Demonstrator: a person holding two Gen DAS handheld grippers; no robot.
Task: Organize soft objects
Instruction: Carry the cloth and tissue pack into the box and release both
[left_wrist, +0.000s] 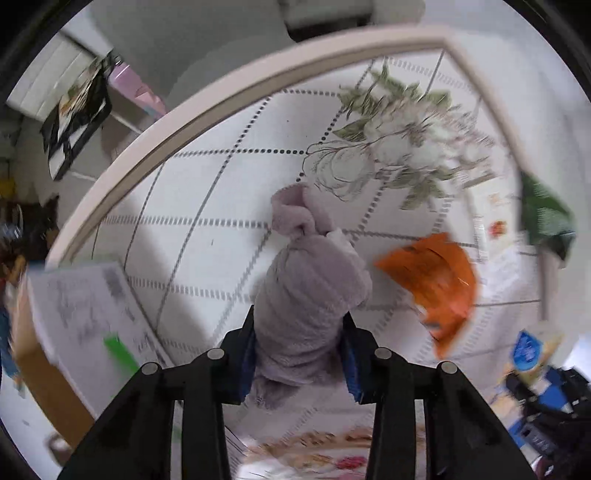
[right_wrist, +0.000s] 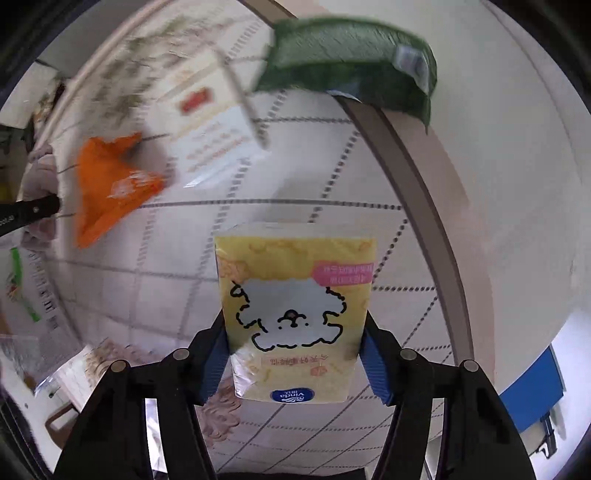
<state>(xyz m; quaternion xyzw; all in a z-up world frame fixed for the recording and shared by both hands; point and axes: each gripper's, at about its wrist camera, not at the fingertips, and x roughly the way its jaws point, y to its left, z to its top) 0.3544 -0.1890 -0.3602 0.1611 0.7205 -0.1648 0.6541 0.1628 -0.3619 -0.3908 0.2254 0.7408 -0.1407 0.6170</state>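
My left gripper (left_wrist: 299, 350) is shut on a rolled grey plush cloth (left_wrist: 310, 288) and holds it above the patterned tablecloth (left_wrist: 207, 192). My right gripper (right_wrist: 293, 354) is shut on a yellow tissue pack (right_wrist: 293, 317) with a white cartoon dog on it, held above the table. An orange plastic bag (left_wrist: 432, 280) lies on the table to the right of the plush; it also shows in the right wrist view (right_wrist: 110, 181). A green cloth (right_wrist: 351, 59) lies at the table's far edge and shows in the left wrist view (left_wrist: 546, 214).
A white printed pack (right_wrist: 210, 125) lies beside the orange bag. A white sheet with green marking (left_wrist: 85, 314) lies at the left. The table rim (left_wrist: 221, 92) curves along the far side. A blue box (right_wrist: 532, 395) stands on the floor at the right.
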